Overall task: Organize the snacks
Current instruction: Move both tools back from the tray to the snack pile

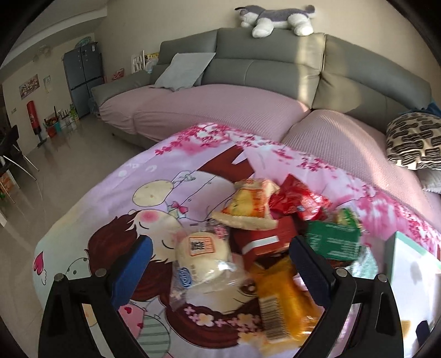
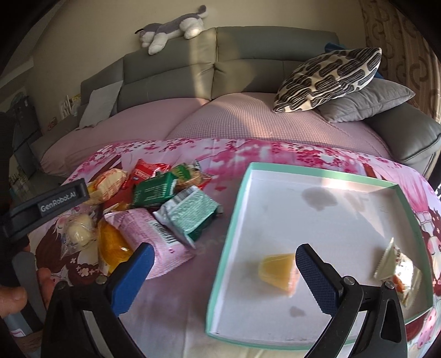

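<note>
Both tongs point(image 1: 220, 267) point(image 2: 224, 271) wide open, empty

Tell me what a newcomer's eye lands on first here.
First, the jumbled pile of snack packets on the pink cartoon-print cloth, left of the mint-rimmed white box. In that box lie only an orange-yellow snack and a clear packet. A plush husky sprawls atop the sofa back.

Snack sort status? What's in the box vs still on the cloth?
Done: two snacks lie in the teal-rimmed box, a yellow wrapped one and a clear packet by its right wall. In hand: nothing; the right tool and left tool are both open and empty, the left one over the pile. Left: the pile on the cloth, including the white bun and orange pack.
</note>
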A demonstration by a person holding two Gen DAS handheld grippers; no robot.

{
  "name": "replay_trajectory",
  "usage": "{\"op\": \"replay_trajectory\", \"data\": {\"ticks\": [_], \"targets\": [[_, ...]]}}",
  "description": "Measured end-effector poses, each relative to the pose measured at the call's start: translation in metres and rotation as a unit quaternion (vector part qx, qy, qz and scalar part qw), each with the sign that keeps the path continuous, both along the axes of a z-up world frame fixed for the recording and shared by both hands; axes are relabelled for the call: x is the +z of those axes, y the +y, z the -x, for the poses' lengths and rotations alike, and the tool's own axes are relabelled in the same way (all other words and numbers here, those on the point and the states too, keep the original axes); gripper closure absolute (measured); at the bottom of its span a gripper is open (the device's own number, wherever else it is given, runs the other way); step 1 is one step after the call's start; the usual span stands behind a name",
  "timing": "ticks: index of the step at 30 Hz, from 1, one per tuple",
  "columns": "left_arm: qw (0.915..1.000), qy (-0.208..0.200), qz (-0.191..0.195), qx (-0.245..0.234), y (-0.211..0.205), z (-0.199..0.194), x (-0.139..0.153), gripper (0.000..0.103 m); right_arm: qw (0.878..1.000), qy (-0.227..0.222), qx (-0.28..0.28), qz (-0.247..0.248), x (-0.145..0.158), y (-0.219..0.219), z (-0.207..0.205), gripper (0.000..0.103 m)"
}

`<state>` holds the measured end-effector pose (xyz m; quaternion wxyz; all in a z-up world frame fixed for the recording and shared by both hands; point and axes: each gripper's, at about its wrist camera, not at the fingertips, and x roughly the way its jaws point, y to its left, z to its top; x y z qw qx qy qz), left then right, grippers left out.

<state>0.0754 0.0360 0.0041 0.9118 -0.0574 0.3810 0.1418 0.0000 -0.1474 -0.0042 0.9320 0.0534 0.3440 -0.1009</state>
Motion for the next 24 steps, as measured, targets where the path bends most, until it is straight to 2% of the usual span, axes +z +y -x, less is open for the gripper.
{"op": "replay_trajectory", "data": {"ticks": [4, 8, 12, 17, 24], "targets": [[0.9999, 0.011, 0.010, 0.002, 0.011, -0.002, -0.008, 0.004, 1.000, 0.006, 0.015, 0.018, -0.006, 0.015, -0.006, 0.000], [0.9992, 0.028, 0.004, -0.028, 0.014, -0.007, -0.019, 0.004, 0.999, 0.013, 0.026, 0.014, -0.014, 0.023, -0.011, 0.000], [0.9985, 0.041, 0.005, -0.035, 0.021, -0.009, -0.026, 0.004, 0.999, 0.019, 0.034, 0.021, -0.019, 0.031, -0.014, 0.000], [0.9967, 0.048, 0.047, -0.046, 0.035, -0.009, -0.029, 0.004, 0.998, 0.019, 0.046, 0.025, -0.022, 0.038, -0.017, 0.000], [0.9872, 0.093, 0.112, -0.066, 0.040, -0.014, -0.042, 0.004, 0.996, 0.020, 0.056, 0.061, -0.019, 0.044, -0.030, 0.000]]}}
